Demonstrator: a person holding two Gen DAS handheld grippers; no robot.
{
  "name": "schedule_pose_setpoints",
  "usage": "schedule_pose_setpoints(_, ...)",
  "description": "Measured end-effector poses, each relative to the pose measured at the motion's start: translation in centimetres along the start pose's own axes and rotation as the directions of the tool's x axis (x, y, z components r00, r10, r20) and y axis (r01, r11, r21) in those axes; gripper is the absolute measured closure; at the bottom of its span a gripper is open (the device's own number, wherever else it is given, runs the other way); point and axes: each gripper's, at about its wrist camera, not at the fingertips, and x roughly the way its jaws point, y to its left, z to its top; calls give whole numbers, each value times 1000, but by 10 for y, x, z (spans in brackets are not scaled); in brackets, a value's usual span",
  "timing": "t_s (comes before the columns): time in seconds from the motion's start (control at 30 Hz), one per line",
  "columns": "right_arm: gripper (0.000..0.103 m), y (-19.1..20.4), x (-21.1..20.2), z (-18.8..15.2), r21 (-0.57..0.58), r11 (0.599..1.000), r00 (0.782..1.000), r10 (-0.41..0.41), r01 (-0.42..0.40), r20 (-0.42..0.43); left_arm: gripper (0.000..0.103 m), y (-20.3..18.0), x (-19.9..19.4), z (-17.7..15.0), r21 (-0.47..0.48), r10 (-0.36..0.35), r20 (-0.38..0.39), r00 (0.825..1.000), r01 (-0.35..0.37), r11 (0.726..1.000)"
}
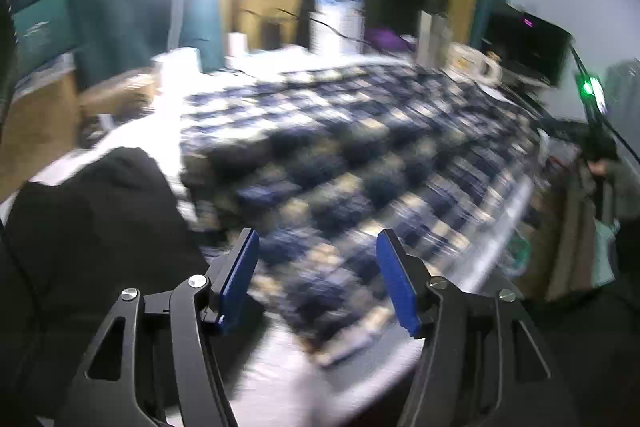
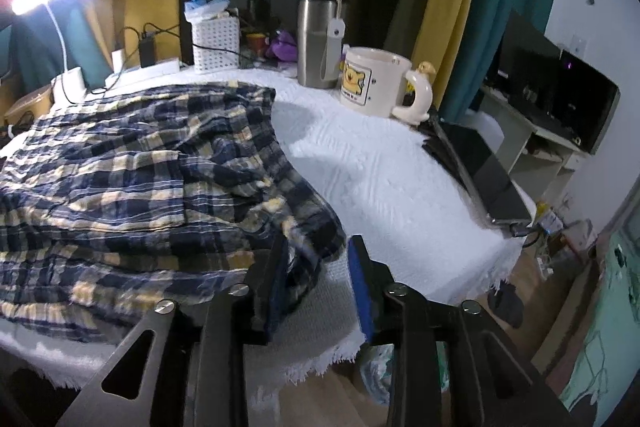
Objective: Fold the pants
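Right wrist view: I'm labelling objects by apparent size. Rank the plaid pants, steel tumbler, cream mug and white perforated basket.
1. plaid pants
2. steel tumbler and cream mug, too alike to rank
3. white perforated basket, though farther away

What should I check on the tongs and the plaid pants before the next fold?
1. Left tongs empty: ok, open above the plaid pants, nothing pinched.
2. Right tongs released: ok, open, with a pants corner lying loose between the pads.
3. Pants flat: not ok, rumpled along the right edge.
4. Mug clear of the cloth: ok, apart on the white cover.
5. Laptop clear: ok.
6. Far pants edge: cannot tell, left view blurred.
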Motion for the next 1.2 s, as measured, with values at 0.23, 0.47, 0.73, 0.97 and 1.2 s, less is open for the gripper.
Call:
schedule_pose_setpoints(0.23, 14, 15, -13, -23, -83, 996, 999, -32, 32, 3, 42, -21, 22, -11, 48, -30, -84, 996, 34, 998)
schedule_pose_setpoints(0.47, 14, 62, -21, -40, -285, 956, 998, -58, 65, 33, 42, -18, 24, -8, 31, -17, -74, 997, 19, 999)
schedule_pose_setpoints(0.73, 14, 102, -16, -38, -392, 919, 998, -26, 44, 50, 32, -20, 20, -11, 25, -54, -60, 997, 56, 998)
schedule_pose_setpoints(0.97, 14, 101, -1, -12, -367, 930, 999, 8, 11, 50, 28, -30, 23, -15, 73, -84, -73, 994, 89, 993)
schedule_pose_setpoints(1.2, 14, 90, 24, 12, -245, 965, 995, 97, -97, -11, 24, -35, 35, -17, 94, -8, -105, 994, 17, 995)
